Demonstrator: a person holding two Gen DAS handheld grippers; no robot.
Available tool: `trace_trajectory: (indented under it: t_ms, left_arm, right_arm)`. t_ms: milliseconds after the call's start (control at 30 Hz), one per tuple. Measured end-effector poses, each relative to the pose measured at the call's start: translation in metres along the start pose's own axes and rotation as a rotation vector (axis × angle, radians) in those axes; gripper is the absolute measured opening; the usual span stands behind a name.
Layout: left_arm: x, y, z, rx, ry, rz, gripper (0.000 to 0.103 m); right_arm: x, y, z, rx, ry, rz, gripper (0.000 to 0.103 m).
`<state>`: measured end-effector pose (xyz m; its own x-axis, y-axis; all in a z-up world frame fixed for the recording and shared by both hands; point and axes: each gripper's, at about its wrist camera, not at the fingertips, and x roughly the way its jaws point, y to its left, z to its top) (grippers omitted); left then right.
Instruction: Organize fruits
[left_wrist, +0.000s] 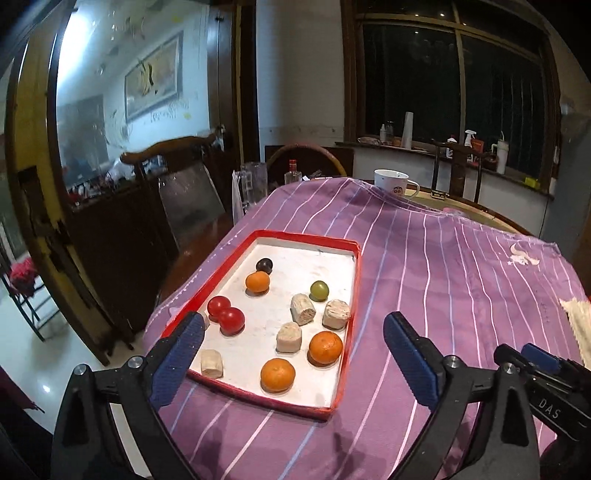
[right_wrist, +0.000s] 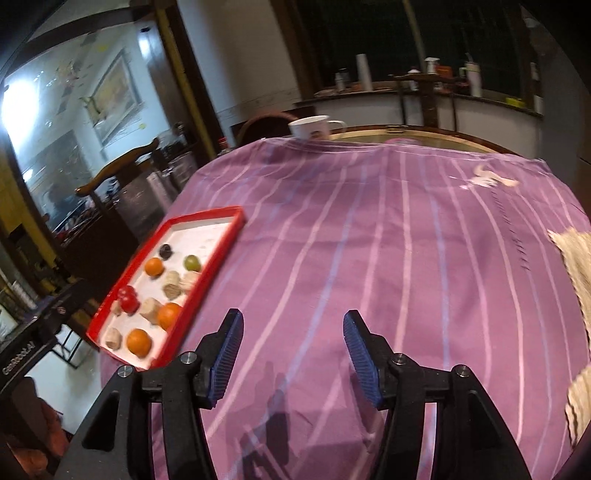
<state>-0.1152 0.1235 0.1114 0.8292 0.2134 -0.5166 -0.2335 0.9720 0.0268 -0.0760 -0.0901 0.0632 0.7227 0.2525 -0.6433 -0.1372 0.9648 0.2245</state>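
Observation:
A red-rimmed white tray (left_wrist: 352, 295) lies on the purple striped cloth and holds three oranges (left_wrist: 277, 374), two red tomatoes (left_wrist: 231, 320), a green fruit (left_wrist: 319, 290), a dark fruit (left_wrist: 264, 264) and several beige cut chunks (left_wrist: 302, 314). My left gripper (left_wrist: 295, 354) is open and empty, hovering above the tray's near end. My right gripper (right_wrist: 293, 347) is open and empty above bare cloth, to the right of the tray (right_wrist: 218, 258). The right gripper's body also shows at the right edge of the left wrist view (left_wrist: 543, 384).
A white mug (left_wrist: 391, 181) stands at the table's far edge. A woven beige mat (right_wrist: 576, 266) lies at the right edge of the cloth. A glass jug (left_wrist: 255, 184) and a bottle (left_wrist: 293, 171) stand beyond the far left. Wooden chairs surround the table.

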Motion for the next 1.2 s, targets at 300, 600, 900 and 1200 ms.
trace_trajectory:
  t_ms: [300,600,900,1200]
  left_arm:
    - [0.001,-0.019,-0.014,0.066,0.055,-0.008,0.098]
    - [0.005,-0.021,-0.026,0.085,0.106,-0.042,0.098]
    - [0.014,-0.003,-0.030,0.035,0.139,-0.068,0.098]
    - [0.023,0.012,-0.033,-0.012,0.169,-0.086,0.098]
  right_arm:
    - [-0.011,-0.016,-0.016,0.034,-0.003,-0.028,0.062]
    - [-0.014,0.000,-0.025,-0.007,0.005,-0.041,0.063]
    - [-0.007,0.019,-0.032,-0.052,0.027,-0.046,0.063]
    - [0.001,0.033,-0.034,-0.075,0.048,-0.049,0.064]
